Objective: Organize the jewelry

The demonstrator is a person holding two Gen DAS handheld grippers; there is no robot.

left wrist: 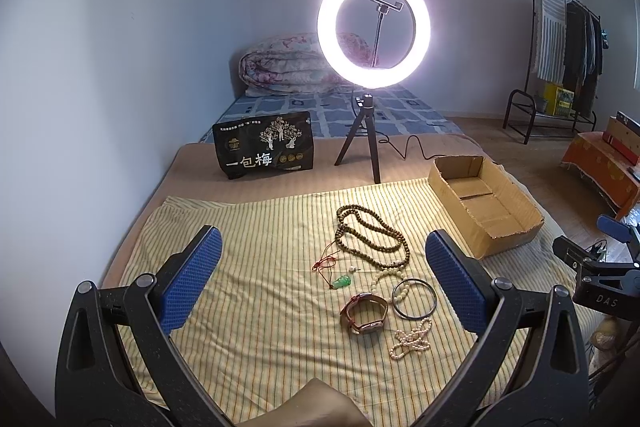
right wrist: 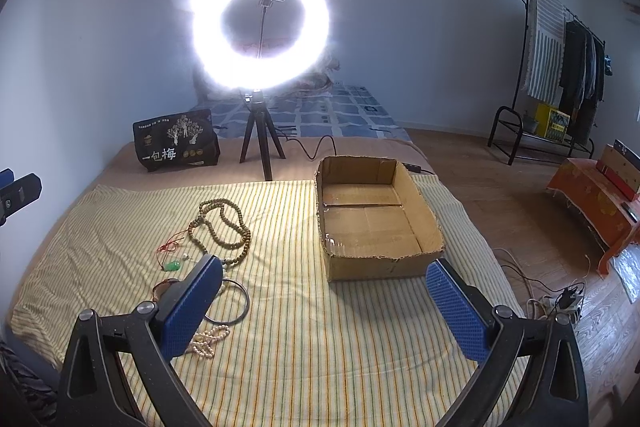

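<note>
Left wrist view. I am reading "一包梅" on the black pouch [left wrist: 264, 150] standing at centre left, and "DAS" on the black clamp at the right edge, which is the right gripper [left wrist: 612, 227] reaching into frame. I am holding the left gripper [left wrist: 320, 285] with its blue pads spread wide and nothing between them. The jewelry is lying on the striped cloth [left wrist: 248, 307] at mid-frame: a brown bead necklace [left wrist: 370, 233], a green pendant [left wrist: 341, 282] on red cord, a leather-strap watch [left wrist: 365, 311], a metal bangle [left wrist: 414, 298] and a string of pale beads [left wrist: 412, 339]. The empty cardboard box [left wrist: 486, 203] is sitting at the right, apart from them. A lit ring light [left wrist: 374, 27] on a tripod is standing behind, in front of a folded quilt [left wrist: 288, 65]. A tan shape at the bottom edge is cut off and I cannot identify it.

Right wrist view. I am again reading "一包梅" on the pouch [right wrist: 176, 140]. The right gripper [right wrist: 324, 303] is likewise gaping wide and gripping nothing. Its left pad is covering the watch and part of the bangle [right wrist: 236, 301]. The box [right wrist: 376, 215] is occupying the centre, and the ring light [right wrist: 260, 23] is glaring so strongly that the bedding behind is hard to make out.
</note>
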